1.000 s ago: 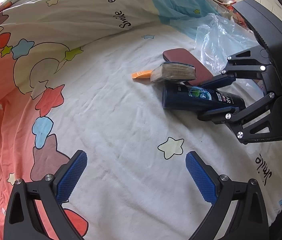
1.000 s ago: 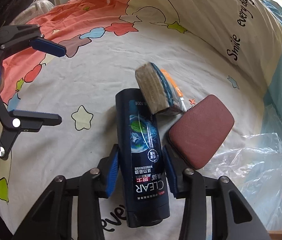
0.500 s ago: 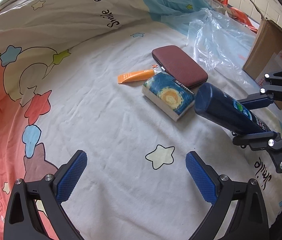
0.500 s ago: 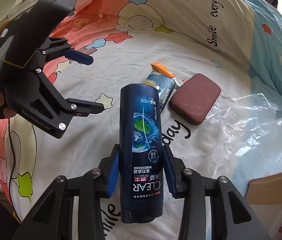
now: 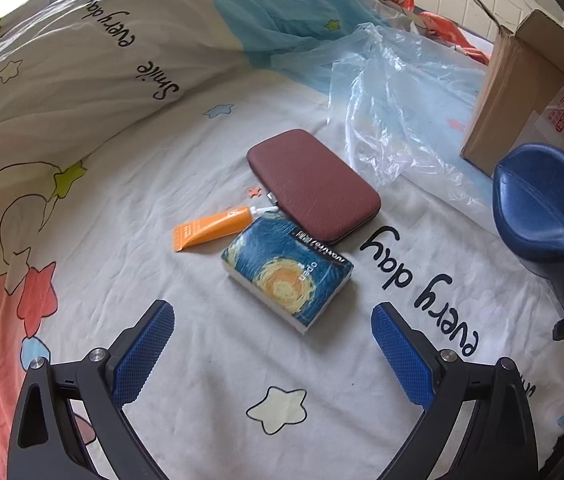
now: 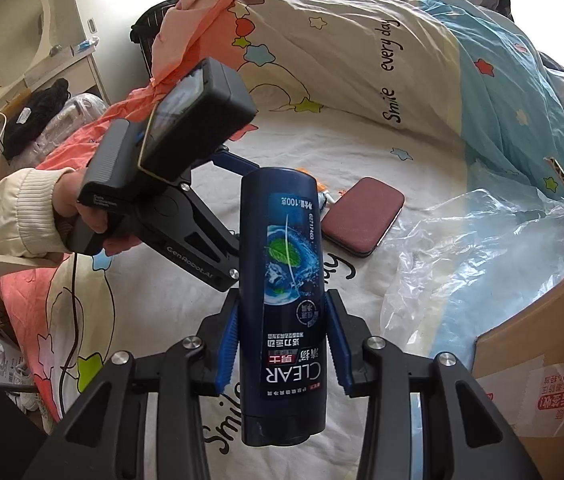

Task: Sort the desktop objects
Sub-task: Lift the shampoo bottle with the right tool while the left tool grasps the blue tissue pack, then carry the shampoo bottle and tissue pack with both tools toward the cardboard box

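Right wrist: shampoo bottle (image 6: 284, 304) in grip

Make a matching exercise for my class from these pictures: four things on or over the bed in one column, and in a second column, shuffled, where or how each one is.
Things
1. shampoo bottle
2. orange tube
3. maroon case
4. tissue pack

States
A. lies nearest the open left gripper
B. clamped in the right gripper, off the bed
C. lies beside the clear plastic bag
D. cap end points toward the maroon case

Pairs: 1-B, 2-D, 3-C, 4-A
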The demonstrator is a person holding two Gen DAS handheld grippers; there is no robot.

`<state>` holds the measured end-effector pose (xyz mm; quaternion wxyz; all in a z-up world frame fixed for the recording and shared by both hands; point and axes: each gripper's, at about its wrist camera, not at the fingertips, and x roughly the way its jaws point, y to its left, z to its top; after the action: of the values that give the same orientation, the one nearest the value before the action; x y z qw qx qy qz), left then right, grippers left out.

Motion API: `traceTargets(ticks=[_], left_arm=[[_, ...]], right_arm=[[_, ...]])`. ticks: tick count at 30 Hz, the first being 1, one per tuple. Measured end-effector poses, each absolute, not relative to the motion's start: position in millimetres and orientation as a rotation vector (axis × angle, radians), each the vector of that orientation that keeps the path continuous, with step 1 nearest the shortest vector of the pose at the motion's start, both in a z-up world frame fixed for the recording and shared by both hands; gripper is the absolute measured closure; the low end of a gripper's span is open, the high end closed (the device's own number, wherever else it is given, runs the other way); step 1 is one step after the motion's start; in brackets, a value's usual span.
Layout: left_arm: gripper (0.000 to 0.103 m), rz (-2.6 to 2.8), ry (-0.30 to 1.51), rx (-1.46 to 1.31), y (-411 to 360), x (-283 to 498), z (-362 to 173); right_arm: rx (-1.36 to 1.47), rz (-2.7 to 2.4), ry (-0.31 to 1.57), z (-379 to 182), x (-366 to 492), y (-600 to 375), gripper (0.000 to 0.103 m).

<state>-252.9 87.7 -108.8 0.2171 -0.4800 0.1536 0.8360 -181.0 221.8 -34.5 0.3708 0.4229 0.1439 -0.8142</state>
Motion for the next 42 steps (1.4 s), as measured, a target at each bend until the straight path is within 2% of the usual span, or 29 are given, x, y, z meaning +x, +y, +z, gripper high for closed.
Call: traceTargets(ticks=[9,25,26,27,28,42], left_arm=[[0.002,2.222,0.343,-1.254,94.2,-267.0,-114.2],[0.002,2.26,0.419,-1.292,94.6,-281.9,-137.4],[0.007,2.263,0.411,-1.294,94.0,-282.3,-137.8],[0.019,2.272,0.402,-1.286,93.1,-281.5,-136.4],[0.025,2.289,0.401,-1.275,92.2,-280.5,-134.4],[0.026,2.285,0.44,-1.288,64.2,-249.0,-108.4]], right_arm=[[1.056,-2.058,0.365,-44.0,-189.3,219.0,0.066],[1.071,-2.077,0.33,-48.3,-194.7,223.2,0.066],[1.071,-2.078,0.329,-48.0,-194.9,223.3,0.066],[1.071,-2.081,0.325,-47.8,-195.6,223.8,0.066],[1.074,-2.082,0.322,-48.1,-196.1,224.1,0.066],[1.097,-2.106,0.331,-42.5,-191.3,218.6,0.066]])
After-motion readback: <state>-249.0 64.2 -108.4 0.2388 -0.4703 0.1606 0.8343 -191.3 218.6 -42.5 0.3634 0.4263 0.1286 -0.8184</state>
